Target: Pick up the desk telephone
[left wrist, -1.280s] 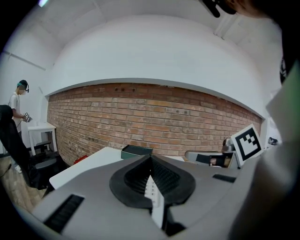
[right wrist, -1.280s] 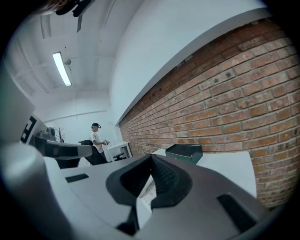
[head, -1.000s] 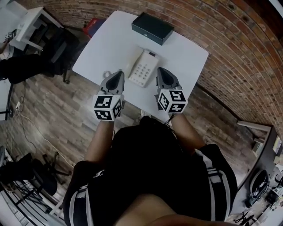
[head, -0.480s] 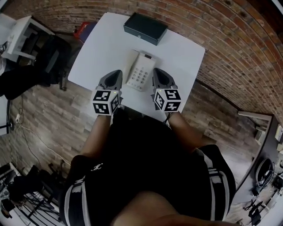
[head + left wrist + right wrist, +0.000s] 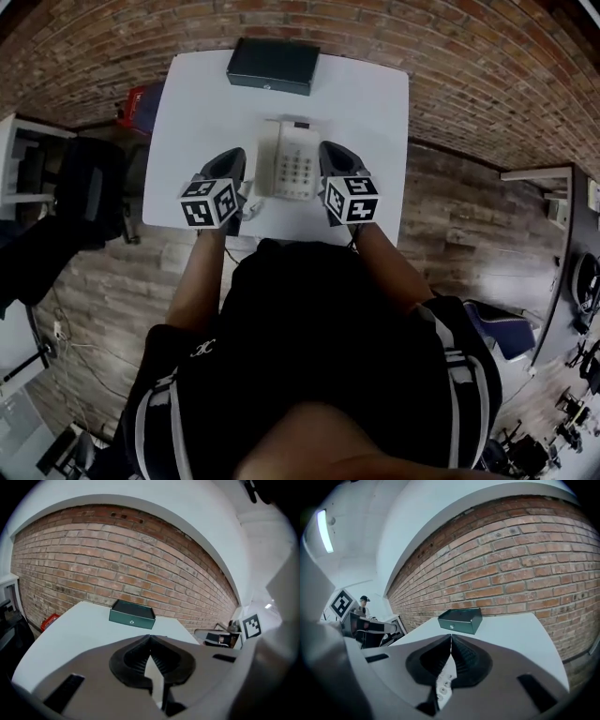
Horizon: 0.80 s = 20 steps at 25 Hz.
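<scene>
Brick wall (image 5: 487, 66) curves behind a white table (image 5: 197, 103) that stands on a plank floor (image 5: 450, 216). Over the table's near part the left gripper (image 5: 234, 155) has its jaws pressed together tip to tip, with nothing clamped between them. The right gripper (image 5: 328, 148) is likewise clenched and empty, its tips meeting in a thin seam. Both point away from the person and slope down toward the tabletop.

Between the two lies the phone (image 5: 292, 171), flat on the table with its keypad up and its handset along its left side. The left gripper sits just beside the handset side. The right gripper is close against the phone's right edge, but I cannot tell whether it touches. In the right gripper view a few keys (image 5: 443, 686) show through the slot below the closed tips.

Beyond the phone, a dark box (image 5: 273, 66) rests at the table's far edge near the wall, well apart from the phone.
</scene>
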Each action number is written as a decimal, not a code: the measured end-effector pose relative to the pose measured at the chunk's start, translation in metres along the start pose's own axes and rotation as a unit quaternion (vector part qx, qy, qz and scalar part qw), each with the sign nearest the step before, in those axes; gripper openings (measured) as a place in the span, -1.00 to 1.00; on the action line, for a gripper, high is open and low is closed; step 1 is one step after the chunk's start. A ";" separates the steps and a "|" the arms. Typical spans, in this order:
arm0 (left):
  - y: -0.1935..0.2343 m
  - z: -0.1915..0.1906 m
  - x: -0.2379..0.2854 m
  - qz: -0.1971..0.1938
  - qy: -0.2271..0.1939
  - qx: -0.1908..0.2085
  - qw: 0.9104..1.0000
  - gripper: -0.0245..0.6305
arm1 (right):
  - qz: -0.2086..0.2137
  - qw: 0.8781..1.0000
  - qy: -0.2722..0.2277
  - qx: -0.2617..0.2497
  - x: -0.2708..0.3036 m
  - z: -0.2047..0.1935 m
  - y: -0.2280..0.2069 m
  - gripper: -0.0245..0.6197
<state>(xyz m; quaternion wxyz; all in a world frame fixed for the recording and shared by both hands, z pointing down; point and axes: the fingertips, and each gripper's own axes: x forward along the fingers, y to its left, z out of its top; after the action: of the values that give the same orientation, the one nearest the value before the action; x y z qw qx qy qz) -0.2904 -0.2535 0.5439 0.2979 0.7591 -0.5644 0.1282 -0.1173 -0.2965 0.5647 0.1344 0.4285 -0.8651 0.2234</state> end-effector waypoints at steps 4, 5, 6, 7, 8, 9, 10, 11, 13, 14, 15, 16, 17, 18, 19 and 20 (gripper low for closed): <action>0.010 -0.009 0.023 -0.074 0.028 -0.047 0.996 -0.89 | 0.016 0.998 0.029 0.043 0.018 -0.019 -0.001 -0.84; 0.011 -0.012 0.028 -0.094 0.034 -0.066 0.993 -0.74 | 0.023 0.997 0.037 0.061 0.022 -0.024 -0.002 -0.68; 0.011 -0.014 0.034 -0.115 0.041 -0.085 0.989 -0.44 | 0.028 0.995 0.044 0.080 0.025 -0.029 -0.004 -0.57; 0.010 -0.016 0.039 -0.136 0.051 -0.103 0.984 -0.21 | 0.031 0.993 0.050 0.101 0.028 -0.034 -0.007 -0.50; 0.008 -0.019 0.043 -0.153 0.061 -0.117 0.979 -0.08 | 0.033 0.991 0.056 0.119 0.030 -0.039 -0.011 -0.44; 0.007 -0.023 0.047 -0.167 0.070 -0.129 0.975 -0.04 | 0.034 0.988 0.062 0.134 0.032 -0.043 -0.014 -0.39; 0.007 -0.026 0.051 -0.177 0.079 -0.138 0.971 0.00 | 0.035 0.986 0.069 0.147 0.034 -0.047 -0.018 -0.35; 0.007 -0.031 0.055 -0.187 0.087 -0.147 0.967 0.03 | 0.036 0.984 0.075 0.160 0.036 -0.051 -0.022 -0.31; 0.007 -0.039 0.062 -0.208 0.104 -0.164 0.959 0.06 | 0.041 0.978 0.085 0.185 0.041 -0.058 -0.027 -0.26; 0.007 -0.043 0.066 -0.218 0.112 -0.172 0.954 0.08 | 0.044 0.975 0.088 0.197 0.044 -0.061 -0.029 -0.25; 0.008 -0.047 0.069 -0.226 0.118 -0.177 0.951 0.10 | 0.048 0.973 0.092 0.208 0.046 -0.064 -0.031 -0.24; 0.009 -0.050 0.073 -0.231 0.123 -0.180 0.948 0.12 | 0.051 0.971 0.095 0.214 0.048 -0.066 -0.032 -0.23; 0.010 -0.052 0.076 -0.234 0.128 -0.182 0.946 0.13 | 0.055 0.969 0.101 0.218 0.050 -0.069 -0.033 -0.23; 0.011 -0.055 0.079 -0.237 0.134 -0.183 0.945 0.13 | 0.058 0.968 0.108 0.220 0.052 -0.072 -0.033 -0.22; 0.011 -0.058 0.082 -0.240 0.139 -0.185 0.943 0.14 | 0.062 0.966 0.116 0.222 0.054 -0.075 -0.032 -0.21; 0.011 -0.061 0.085 -0.244 0.145 -0.187 0.941 0.14 | 0.068 0.964 0.123 0.226 0.056 -0.078 -0.032 -0.21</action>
<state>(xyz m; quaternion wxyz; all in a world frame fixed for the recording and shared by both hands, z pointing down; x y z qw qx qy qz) -0.2646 -0.2853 0.6405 0.5350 0.7775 -0.3264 0.0525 -0.1220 -0.3123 0.6648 0.1242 0.3574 -0.7961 0.4723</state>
